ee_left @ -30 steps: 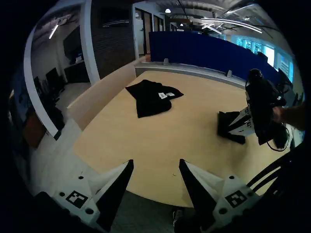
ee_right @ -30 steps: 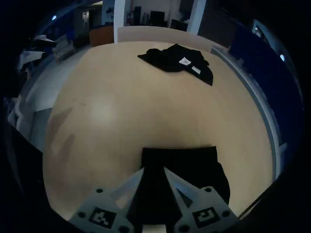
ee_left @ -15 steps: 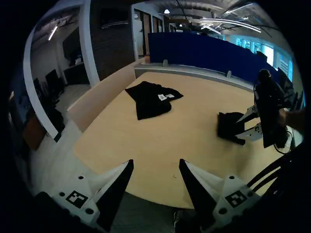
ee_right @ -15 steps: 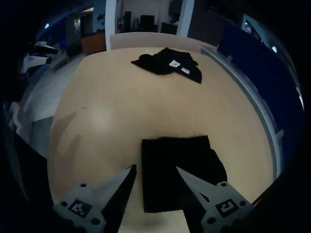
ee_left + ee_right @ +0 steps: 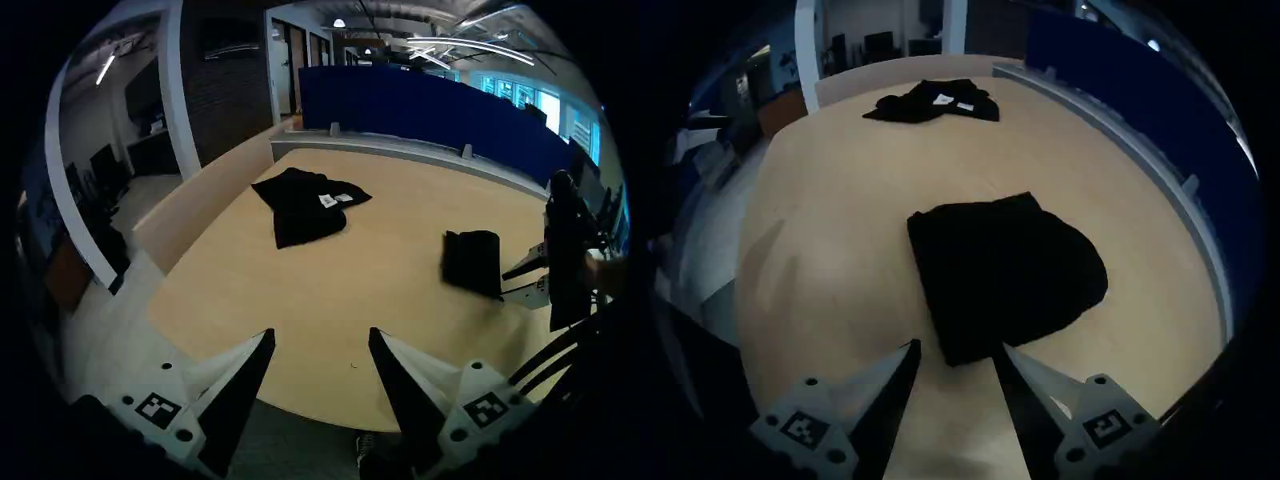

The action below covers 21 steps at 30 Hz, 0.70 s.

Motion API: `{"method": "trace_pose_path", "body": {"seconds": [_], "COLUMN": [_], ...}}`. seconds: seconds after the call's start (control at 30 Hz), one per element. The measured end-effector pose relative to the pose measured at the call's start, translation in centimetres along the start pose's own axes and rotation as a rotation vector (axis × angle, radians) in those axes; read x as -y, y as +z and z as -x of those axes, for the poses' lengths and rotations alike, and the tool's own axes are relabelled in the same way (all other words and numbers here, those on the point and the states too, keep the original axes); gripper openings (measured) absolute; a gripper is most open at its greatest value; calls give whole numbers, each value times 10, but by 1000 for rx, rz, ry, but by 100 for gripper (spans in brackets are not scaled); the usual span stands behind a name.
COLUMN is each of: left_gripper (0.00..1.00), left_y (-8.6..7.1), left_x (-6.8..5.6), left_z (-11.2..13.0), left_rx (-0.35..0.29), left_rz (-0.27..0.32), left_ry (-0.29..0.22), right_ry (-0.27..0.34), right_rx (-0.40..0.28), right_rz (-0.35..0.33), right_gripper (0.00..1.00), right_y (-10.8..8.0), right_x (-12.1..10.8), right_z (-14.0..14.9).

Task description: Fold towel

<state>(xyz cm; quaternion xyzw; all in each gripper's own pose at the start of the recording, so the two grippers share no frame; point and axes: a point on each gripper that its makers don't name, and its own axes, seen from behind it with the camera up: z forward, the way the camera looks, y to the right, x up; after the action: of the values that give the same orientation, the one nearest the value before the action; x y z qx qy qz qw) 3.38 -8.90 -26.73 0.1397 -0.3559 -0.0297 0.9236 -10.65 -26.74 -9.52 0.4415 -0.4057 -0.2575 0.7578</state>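
A folded black towel (image 5: 1004, 272) lies on the light wooden table (image 5: 840, 208), just ahead of my right gripper (image 5: 958, 360), which is open with nothing between its fingers. The left gripper view shows the same folded towel (image 5: 472, 260) at the table's right side, with the right gripper (image 5: 524, 280) beside it, held by a hand. My left gripper (image 5: 320, 340) hovers open over the table's near edge, far from the towel. A second black cloth (image 5: 308, 204) with white tags lies crumpled at the far side of the table (image 5: 336, 264), also seen as a dark heap (image 5: 932, 100) in the right gripper view.
A blue partition (image 5: 432, 108) runs along the table's far side behind a grey ledge. A low pale wall (image 5: 200, 196) borders the table on the left. Office floor and dark furniture (image 5: 104, 172) lie beyond it.
My right gripper opened, let go of the folded towel and pulled back from it; the towel now lies free on the table. The left gripper has hardly moved.
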Motion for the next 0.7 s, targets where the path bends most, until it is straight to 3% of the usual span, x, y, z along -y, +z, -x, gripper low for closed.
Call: {"method": "trace_pose_path", "body": {"seconds": [0.47, 0.7], "left_gripper": [86, 86], "left_y": [1, 2], "left_x": [-12, -14], "left_z": [-6, -6], "left_rx": [-4, -6], "left_rz": [18, 19], "left_ry": [9, 18], "right_ry": [206, 249], "right_rx": [11, 10], "right_rz": [83, 91], "right_gripper": [68, 47], "right_y": [6, 11], "right_x": [9, 6], "right_z": [13, 15]}}
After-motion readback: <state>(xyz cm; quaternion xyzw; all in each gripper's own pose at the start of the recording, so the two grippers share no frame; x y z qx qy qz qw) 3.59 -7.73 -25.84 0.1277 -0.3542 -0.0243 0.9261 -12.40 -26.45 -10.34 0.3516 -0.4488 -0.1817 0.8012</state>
